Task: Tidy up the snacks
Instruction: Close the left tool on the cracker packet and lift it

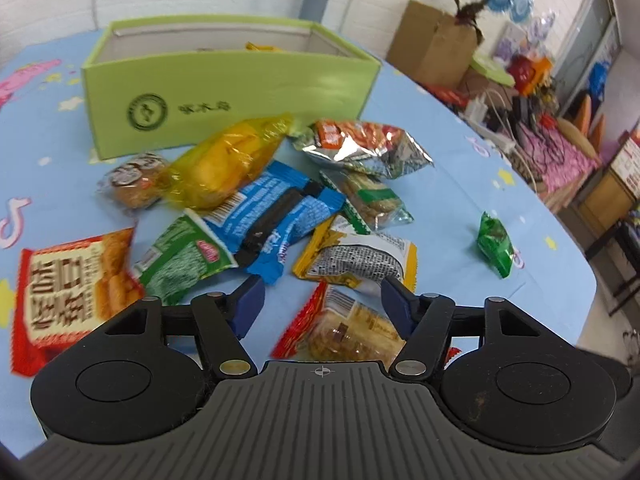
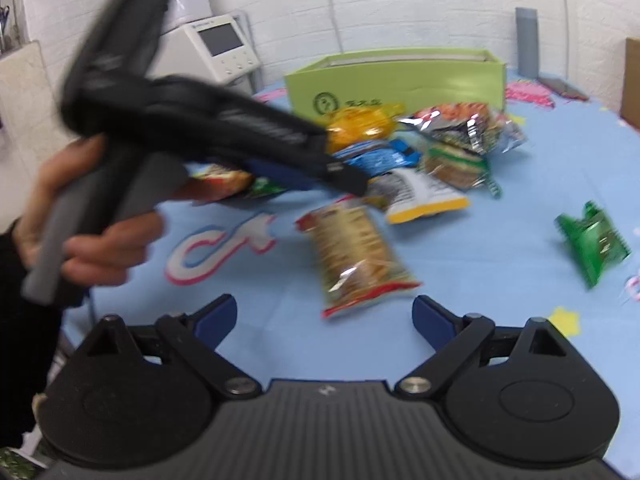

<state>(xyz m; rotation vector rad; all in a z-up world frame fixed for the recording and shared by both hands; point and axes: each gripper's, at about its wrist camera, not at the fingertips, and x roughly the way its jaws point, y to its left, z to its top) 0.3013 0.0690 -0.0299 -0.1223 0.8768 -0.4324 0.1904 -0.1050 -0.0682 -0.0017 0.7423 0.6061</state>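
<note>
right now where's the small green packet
The small green packet lies alone on the blue tablecloth, off to the right of the snack pile in both wrist views.

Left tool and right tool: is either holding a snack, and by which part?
Neither. Left tool and right tool are both open and empty above the snacks.

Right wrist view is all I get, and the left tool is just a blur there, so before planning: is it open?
Observer: Yes. The left tool has its jaws spread and grips nothing; a red-edged clear cracker packet lies below it.
Operator: Anything inside the light green cardboard box?
Observer: A yellow wrapper peeks above its wall; the rest is hidden.
Operator: What does the blur cover?
Observer: A round brown cake in clear wrap, touching the yellow-wrapped snack.
</note>
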